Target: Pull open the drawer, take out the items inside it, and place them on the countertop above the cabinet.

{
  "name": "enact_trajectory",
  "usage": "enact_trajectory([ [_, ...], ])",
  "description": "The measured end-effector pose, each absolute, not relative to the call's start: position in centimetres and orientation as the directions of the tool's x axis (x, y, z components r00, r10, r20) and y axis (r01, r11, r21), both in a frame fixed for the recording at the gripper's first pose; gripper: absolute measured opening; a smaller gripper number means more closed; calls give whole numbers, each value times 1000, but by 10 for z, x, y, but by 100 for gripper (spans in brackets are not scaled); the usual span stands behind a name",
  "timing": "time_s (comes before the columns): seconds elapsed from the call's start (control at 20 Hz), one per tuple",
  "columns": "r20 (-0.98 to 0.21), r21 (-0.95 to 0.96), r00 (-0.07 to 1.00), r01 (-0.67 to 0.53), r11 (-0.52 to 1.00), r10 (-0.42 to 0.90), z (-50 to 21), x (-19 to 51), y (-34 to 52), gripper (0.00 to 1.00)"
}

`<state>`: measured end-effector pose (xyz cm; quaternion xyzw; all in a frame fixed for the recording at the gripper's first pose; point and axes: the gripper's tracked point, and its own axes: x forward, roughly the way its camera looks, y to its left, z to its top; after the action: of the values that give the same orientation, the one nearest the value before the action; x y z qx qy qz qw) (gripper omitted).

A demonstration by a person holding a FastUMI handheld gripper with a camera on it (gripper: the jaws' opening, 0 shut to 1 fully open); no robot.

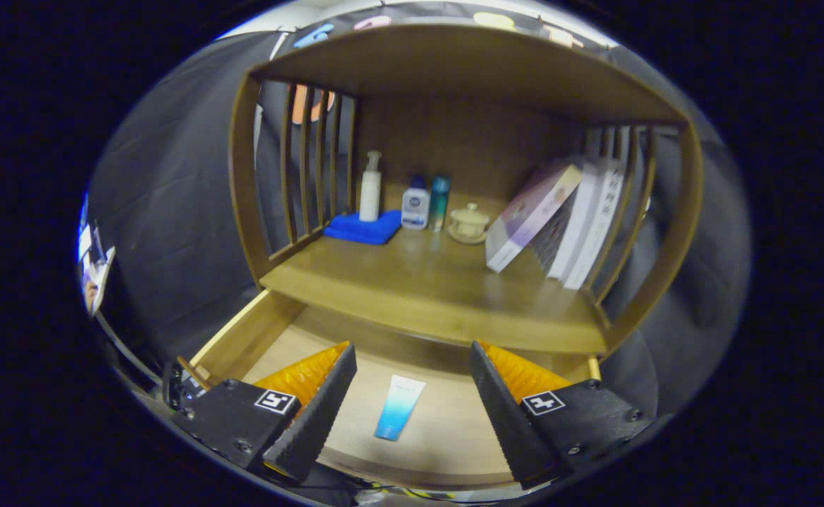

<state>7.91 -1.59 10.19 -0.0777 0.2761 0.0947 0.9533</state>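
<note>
On the countertop (426, 282) of the wooden cabinet (243, 211), under its upper shelf, a row of things stands toward the back: a white pump bottle (370, 186) on a folded blue cloth (364, 228), just beside it a small white bottle with a blue cap (415, 204) and a slim teal bottle (439, 202), then a pale lidded cup on a saucer (469, 223). To their right several books (567, 225) lean against the slatted side — the outermost one, with a purple-and-white cover, tilts furthest over. The front of the countertop is bare wood.

Below its front edge the drawer (243, 338) stands pulled open. A small tube (399, 406), white at its far end and fading to blue at the near end, lies flat on the drawer floor, alone there.

The gripper (412, 415) hangs over the open drawer with its fingers (313, 415) spread wide — the tube lies between them, touching neither, and they hold nothing.
</note>
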Motion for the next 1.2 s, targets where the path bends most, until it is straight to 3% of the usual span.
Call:
enact_trajectory([
  [0.45,-823,-96,564,-254,963,66,2,115,-15,99],
  [0.75,-912,-74,408,-252,965,36,-41,110,-20,99],
  [1.05,-946,-79,324,-229,970,0,-61,102,-18,98],
  [1.2,-960,-84,281,-240,967,-13,-74,87,-10,89],
])
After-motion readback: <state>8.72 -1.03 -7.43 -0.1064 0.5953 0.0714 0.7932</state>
